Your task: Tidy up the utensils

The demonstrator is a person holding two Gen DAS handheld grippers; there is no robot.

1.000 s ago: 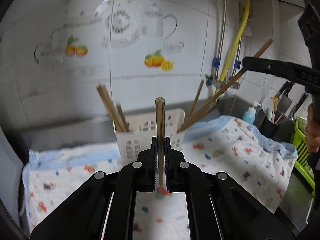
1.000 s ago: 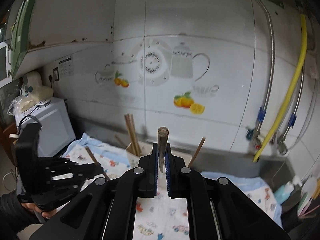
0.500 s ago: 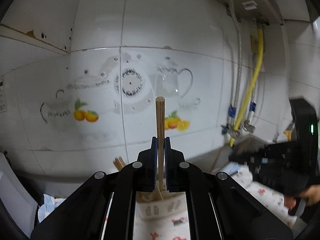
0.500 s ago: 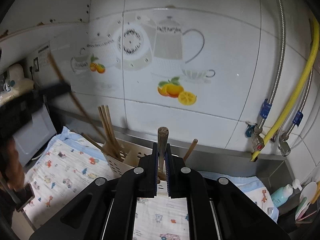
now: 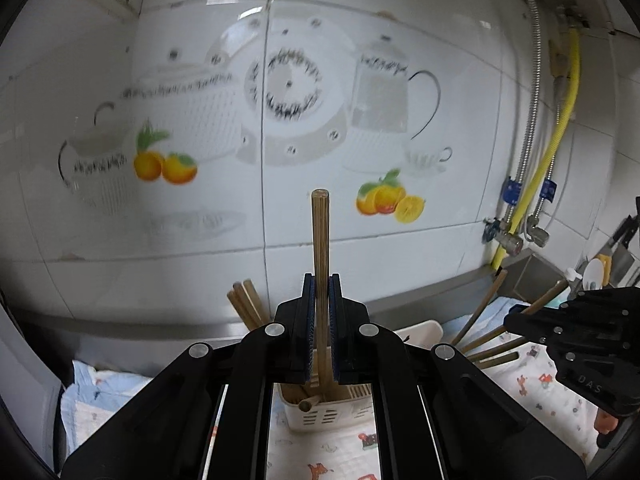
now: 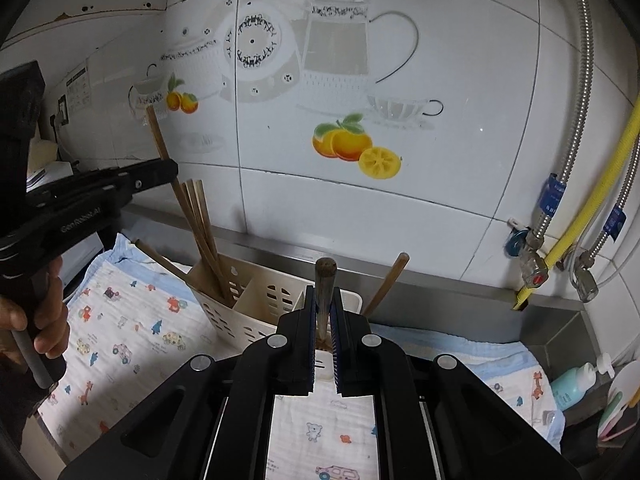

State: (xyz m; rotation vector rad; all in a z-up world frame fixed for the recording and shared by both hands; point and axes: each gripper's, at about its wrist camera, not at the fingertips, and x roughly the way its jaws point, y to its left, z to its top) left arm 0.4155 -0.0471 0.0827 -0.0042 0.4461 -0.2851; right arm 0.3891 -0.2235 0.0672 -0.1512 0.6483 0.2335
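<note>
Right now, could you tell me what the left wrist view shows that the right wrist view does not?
Only the left wrist view shows the left gripper shut on a pale chopstick, with knives at far right. Only the right wrist view shows the right gripper shut on a darker chopstick, a hand on the other gripper's handle and a teal bottle. Both show the white holder, the patterned cloth, the yellow hose and the tiled wall.

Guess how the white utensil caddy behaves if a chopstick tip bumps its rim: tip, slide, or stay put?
The white utensil caddy looks like thin slotted plastic, so probably light. It sits on a soft printed cloth, which may let it rock. The chopsticks leaning out to one side could make tipping that way likelier.
</note>
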